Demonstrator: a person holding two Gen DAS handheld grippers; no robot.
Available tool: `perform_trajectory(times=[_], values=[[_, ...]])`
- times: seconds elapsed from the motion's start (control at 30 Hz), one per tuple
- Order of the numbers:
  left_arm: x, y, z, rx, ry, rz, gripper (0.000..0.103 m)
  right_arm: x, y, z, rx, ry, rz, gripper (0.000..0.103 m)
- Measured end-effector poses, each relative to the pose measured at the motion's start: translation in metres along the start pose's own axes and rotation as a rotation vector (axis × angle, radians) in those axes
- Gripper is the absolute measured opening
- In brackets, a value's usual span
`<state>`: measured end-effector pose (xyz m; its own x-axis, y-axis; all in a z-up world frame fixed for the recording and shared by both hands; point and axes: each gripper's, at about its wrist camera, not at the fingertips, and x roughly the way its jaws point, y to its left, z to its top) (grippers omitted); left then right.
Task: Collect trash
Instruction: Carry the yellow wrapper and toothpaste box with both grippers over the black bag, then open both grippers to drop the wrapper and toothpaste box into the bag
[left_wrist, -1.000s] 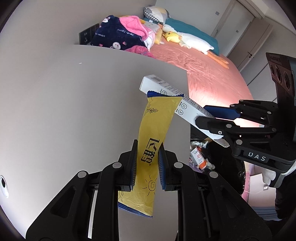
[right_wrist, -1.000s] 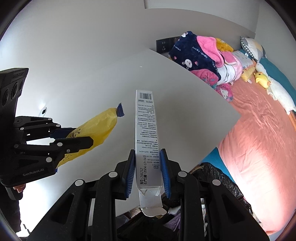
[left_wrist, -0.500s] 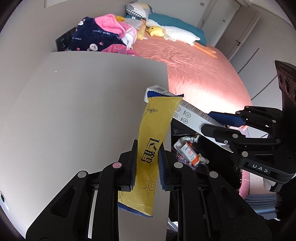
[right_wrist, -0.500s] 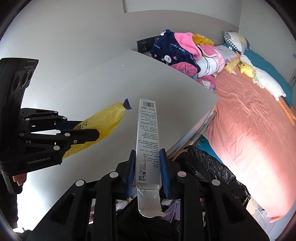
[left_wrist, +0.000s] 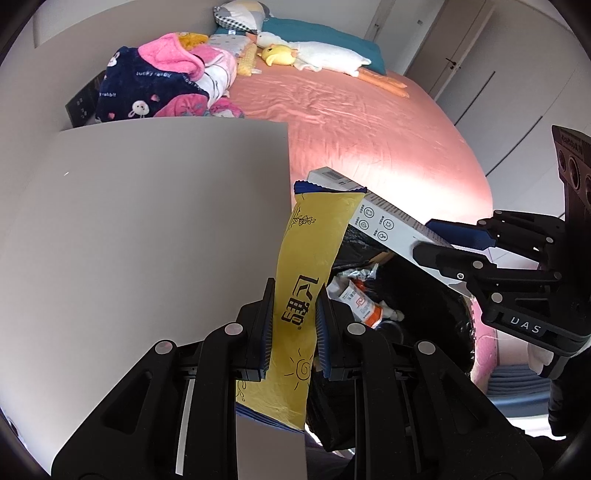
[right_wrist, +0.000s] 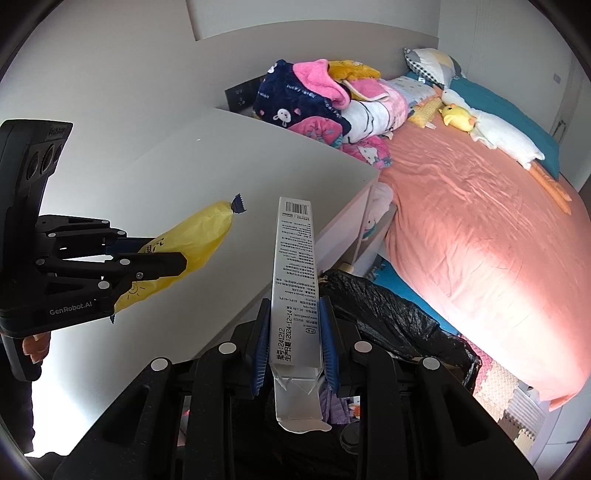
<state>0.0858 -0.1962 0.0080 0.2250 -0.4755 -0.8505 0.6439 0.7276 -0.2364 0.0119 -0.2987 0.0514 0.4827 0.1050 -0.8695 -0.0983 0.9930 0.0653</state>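
Observation:
My left gripper (left_wrist: 294, 325) is shut on a yellow snack wrapper (left_wrist: 314, 251) with black print, held upright at the grey table's right edge. The wrapper also shows in the right wrist view (right_wrist: 195, 243), with the left gripper (right_wrist: 170, 254) at the left. My right gripper (right_wrist: 293, 343) is shut on a long white carton (right_wrist: 293, 266) with an open flap. In the left wrist view the carton (left_wrist: 384, 218) sticks out from the right gripper (left_wrist: 439, 243). A black trash bag (left_wrist: 417, 306) with trash inside lies below both; it also shows in the right wrist view (right_wrist: 384, 314).
A grey table (left_wrist: 147, 229) fills the left; it also shows in the right wrist view (right_wrist: 207, 173). A bed with a pink sheet (left_wrist: 369, 125) lies to the right, with piled clothes (left_wrist: 159, 88) and plush toys (left_wrist: 317, 55). Foam floor mats (right_wrist: 509, 391) lie beside the bed.
Both grippers have moved right, off the table and over the black trash bag, each still holding its item. More of the bag's inside and the bed now shows.

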Motion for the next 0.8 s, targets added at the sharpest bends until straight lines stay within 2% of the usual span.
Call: perform_trajectory(times=[0.63,0.7,0.73,0.77,0.8], values=[[0.044,-0.073,0.023,0.174,0.087,-0.104,0.02,-0.035,-0.085,-0.041,0.204,-0.03,-0.09,0.028],[0.048,-0.083,0.02,0.227,0.124,-0.128,0.053,-0.042,-0.093,-0.046,0.231,-0.042,-0.085,0.03],[0.048,-0.088,0.018,0.255,0.128,-0.114,0.099,-0.046,-0.095,-0.047,0.239,-0.056,-0.091,0.043],[0.048,-0.093,0.015,0.287,0.111,-0.102,0.097,-0.05,-0.098,-0.049,0.249,-0.072,-0.121,0.067],[0.048,-0.098,0.013,0.317,0.107,-0.093,0.097,-0.055,-0.099,-0.05,0.255,-0.09,-0.153,0.075]])
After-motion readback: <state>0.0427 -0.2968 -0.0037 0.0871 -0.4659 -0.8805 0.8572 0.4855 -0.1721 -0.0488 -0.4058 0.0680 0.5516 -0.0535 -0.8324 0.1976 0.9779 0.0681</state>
